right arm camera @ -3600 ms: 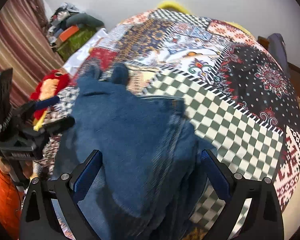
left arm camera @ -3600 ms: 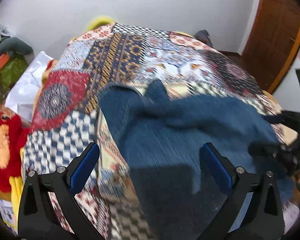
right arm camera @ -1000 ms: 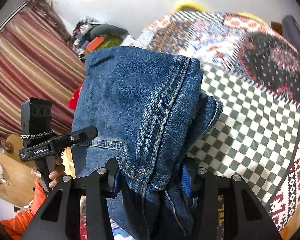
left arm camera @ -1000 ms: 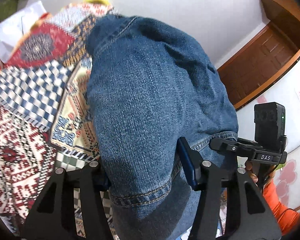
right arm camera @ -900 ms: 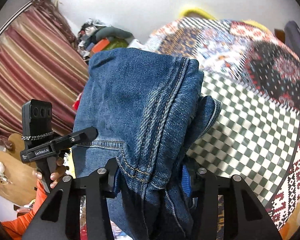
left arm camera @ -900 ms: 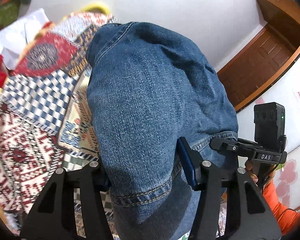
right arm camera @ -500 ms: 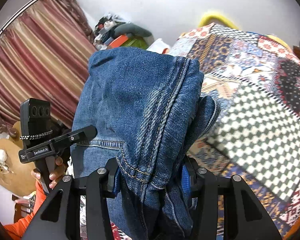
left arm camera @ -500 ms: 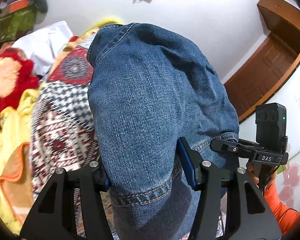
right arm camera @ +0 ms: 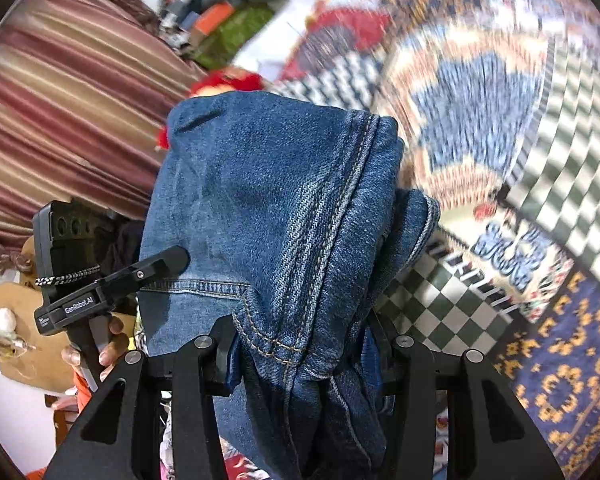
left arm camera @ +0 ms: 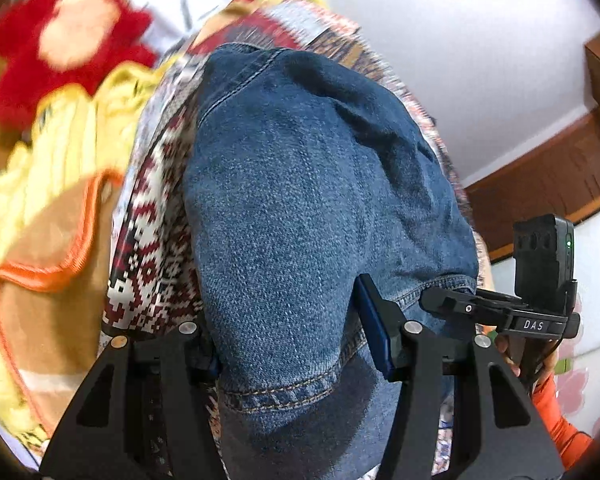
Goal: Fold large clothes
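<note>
Left tool [left arm camera: 288,324] and right tool [right arm camera: 300,340] each clench a bunched end of the jeans [left arm camera: 312,200], held up above the patterned bedspread [right arm camera: 500,160]; thick denim looks heavy, floppy, best gripped at stitched seams

The scene holds one pair of blue jeans [left arm camera: 300,208], two grippers, one patchwork bedspread [right arm camera: 500,128], one red plush toy [left arm camera: 64,40] and one striped curtain [right arm camera: 68,108].

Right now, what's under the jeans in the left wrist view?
Left of the jeans, a strip of the patterned bedspread shows, beside a yellow blanket. The denim covers whatever lies directly below.
</note>
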`<state>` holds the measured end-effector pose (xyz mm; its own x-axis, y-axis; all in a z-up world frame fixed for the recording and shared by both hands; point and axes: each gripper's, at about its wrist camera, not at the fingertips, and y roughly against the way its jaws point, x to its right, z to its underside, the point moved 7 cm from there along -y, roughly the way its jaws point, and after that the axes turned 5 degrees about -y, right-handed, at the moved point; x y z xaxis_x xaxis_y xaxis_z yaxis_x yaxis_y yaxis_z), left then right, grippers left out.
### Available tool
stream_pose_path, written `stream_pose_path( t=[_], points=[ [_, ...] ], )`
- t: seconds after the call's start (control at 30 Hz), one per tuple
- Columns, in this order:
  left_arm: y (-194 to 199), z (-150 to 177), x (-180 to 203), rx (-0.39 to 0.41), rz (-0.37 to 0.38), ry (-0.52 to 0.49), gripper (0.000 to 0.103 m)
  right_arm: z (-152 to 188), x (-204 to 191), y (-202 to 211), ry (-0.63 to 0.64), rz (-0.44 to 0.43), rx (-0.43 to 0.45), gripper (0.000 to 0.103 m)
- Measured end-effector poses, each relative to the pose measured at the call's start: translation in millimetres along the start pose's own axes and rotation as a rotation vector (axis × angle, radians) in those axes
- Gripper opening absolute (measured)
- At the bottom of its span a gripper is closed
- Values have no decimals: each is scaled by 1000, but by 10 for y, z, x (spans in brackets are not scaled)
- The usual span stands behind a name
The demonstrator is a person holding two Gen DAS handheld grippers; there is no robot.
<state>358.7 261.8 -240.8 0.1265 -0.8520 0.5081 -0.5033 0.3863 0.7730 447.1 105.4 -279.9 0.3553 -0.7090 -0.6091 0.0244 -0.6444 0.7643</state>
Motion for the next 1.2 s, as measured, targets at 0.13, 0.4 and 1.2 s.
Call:
stream_pose_path(
  t=[0.13,0.4,1.2],
  points=[
    [-294,59,-254,-26,-22,36,57,-92,203,-215,-58,-27,-43,48],
    [-377,165,-426,-4,-34,50,67,-115,256,-289,59,53,-67,62],
    [161,1122,200,1,-349,-225,73,949,99,471,180,249,74,63]
  ],
)
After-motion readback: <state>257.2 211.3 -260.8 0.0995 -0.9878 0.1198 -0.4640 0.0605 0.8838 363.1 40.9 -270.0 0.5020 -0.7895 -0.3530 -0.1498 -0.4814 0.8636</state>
